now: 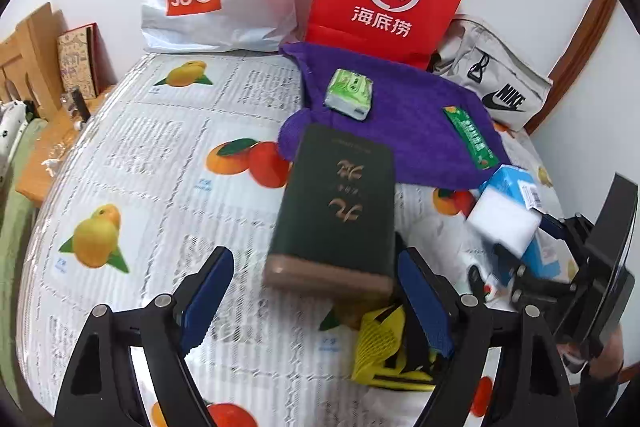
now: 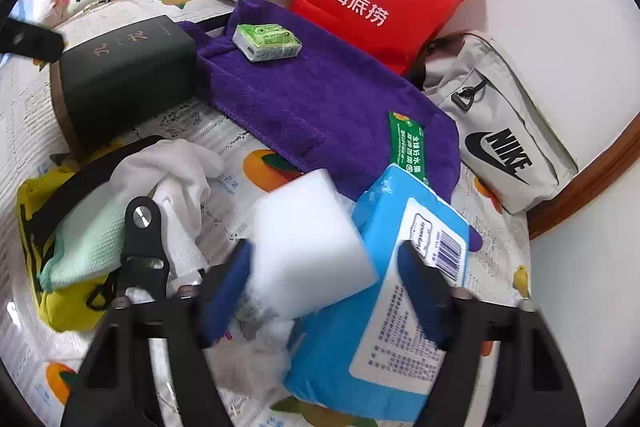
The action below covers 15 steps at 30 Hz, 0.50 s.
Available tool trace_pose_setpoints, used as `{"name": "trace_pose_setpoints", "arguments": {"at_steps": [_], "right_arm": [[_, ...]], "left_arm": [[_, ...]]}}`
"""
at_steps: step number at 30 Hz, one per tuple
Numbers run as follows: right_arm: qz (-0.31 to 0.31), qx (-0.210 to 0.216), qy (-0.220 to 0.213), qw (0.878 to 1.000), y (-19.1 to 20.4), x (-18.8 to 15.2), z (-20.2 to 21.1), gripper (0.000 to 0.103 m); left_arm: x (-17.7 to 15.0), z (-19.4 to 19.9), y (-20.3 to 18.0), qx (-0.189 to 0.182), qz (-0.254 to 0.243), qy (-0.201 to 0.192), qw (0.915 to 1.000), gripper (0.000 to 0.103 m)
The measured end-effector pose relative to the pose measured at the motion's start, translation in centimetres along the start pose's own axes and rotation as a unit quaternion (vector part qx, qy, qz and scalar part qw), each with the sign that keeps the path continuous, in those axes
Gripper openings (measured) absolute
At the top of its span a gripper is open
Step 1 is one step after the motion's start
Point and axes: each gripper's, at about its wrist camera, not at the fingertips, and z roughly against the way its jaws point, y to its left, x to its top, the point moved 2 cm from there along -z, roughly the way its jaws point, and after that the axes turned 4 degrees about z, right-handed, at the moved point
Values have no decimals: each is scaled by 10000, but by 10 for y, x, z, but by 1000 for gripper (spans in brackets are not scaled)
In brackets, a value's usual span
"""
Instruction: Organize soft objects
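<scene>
Right gripper point(image 2: 324, 283) stands wide apart around a white sponge block point(image 2: 308, 247), and I cannot tell if the pads truly press it. This block lies just in front of the purple towel point(image 2: 320, 99), leaning on a blue tissue pack point(image 2: 384, 307). I judge it very light and squashy, so I would take it at its flat sides, gently. Left gripper point(image 1: 316, 303) is released, near the dark green box point(image 1: 340, 203) at the towel's front-left corner.

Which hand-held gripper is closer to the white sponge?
Right. The right hand-held gripper has the white sponge between its fingers; the left hand-held gripper is off beside the dark green box.
</scene>
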Motion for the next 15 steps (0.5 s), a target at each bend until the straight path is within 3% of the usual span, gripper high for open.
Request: {"name": "trace_pose_setpoints", "arguments": {"at_steps": [8, 15], "right_arm": [[-641, 356, -465, 9962, -3, -7, 36, 53], [-1409, 656, -792, 9847, -6, -35, 80, 54]], "left_arm": [[-29, 2, -3, -61, -108, 89, 9999, 83], [-57, 4, -15, -219, -251, 164, 9993, 82]]}}
